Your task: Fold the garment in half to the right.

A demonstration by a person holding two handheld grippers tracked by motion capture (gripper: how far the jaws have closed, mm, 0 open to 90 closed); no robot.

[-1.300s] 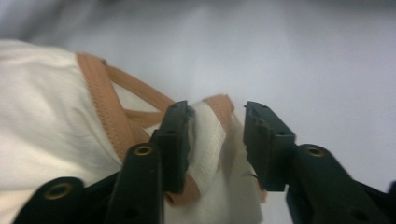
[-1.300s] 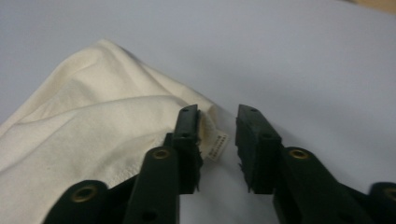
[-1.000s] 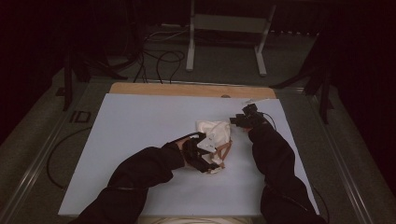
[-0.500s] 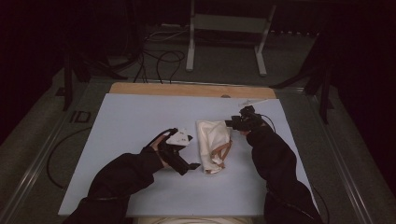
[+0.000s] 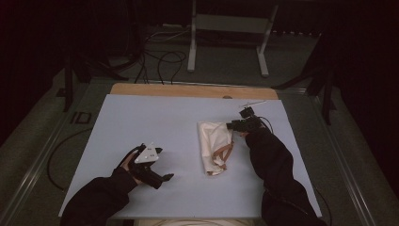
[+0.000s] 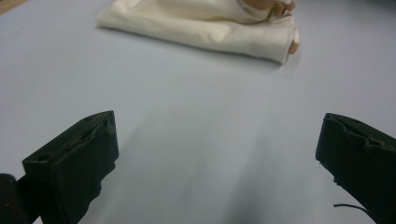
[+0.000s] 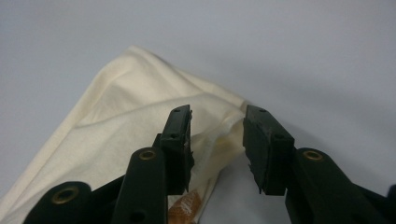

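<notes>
Dim room | cloth bag [image 5: 214,146] folded | brown straps [image 5: 225,153] partly hidden

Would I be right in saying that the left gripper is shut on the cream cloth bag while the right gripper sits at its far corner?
Not quite: the left gripper is open and apart from the cream cloth bag, as the left gripper view shows. The right gripper does sit at its far corner.

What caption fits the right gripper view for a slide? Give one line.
Right gripper, jaws slightly apart, poised over the edge of a folded cream cloth bag on the pale blue table.
</notes>
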